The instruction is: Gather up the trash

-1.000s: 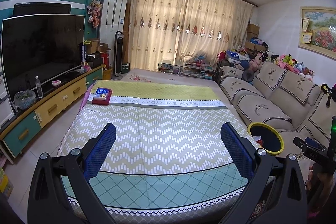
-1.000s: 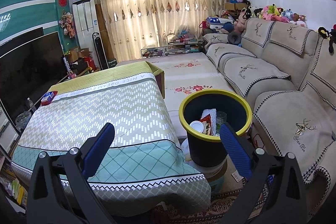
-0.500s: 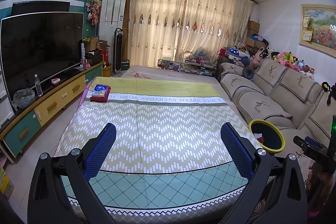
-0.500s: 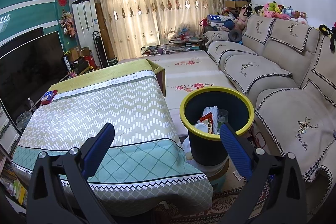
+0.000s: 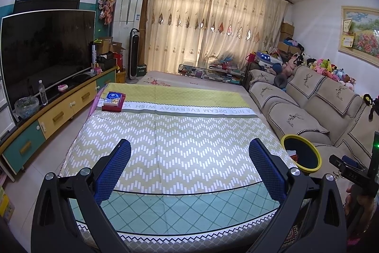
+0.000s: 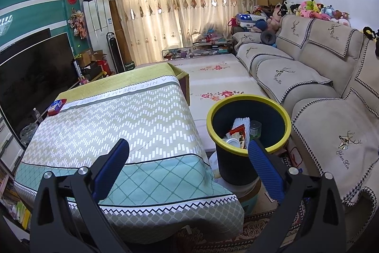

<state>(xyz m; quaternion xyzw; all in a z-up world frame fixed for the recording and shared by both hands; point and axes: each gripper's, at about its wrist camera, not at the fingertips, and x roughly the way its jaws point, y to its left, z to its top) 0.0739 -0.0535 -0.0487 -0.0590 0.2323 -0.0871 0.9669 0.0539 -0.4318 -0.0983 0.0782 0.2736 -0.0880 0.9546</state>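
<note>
From the left wrist view, the left gripper [image 5: 189,167] hung over the near end of the table [image 5: 180,134], its blue padded fingers [image 5: 113,171] spread wide with nothing between them. The patterned cloth looked bare apart from a tissue box [image 5: 113,101] at the far left corner, and that seemed more a household thing than rubbish. Past the table's right edge, near the sofa [image 5: 298,110], stood the bin [image 5: 300,153], dark inside with a yellow rim; only a scrap of white and red showed within.

From the right wrist view, the right gripper [image 6: 188,167] was likewise splayed and empty, aimed between the table's corner and the bin [image 6: 248,125]. Here the trash [image 6: 241,133] sat plainly inside the bin: a red printed wrapper, a pleated white paper piece, a round pale lid or cup, and what looked like a small clear bottle. I judged all of it light and soft, easily crushed, the wrapper film likely slippery; a loose crumpled edge would give the pads the surest pinch. The bottle would want holding across its body. I could see no loose litter on the cloth, so the job seemed close to finished.
</note>
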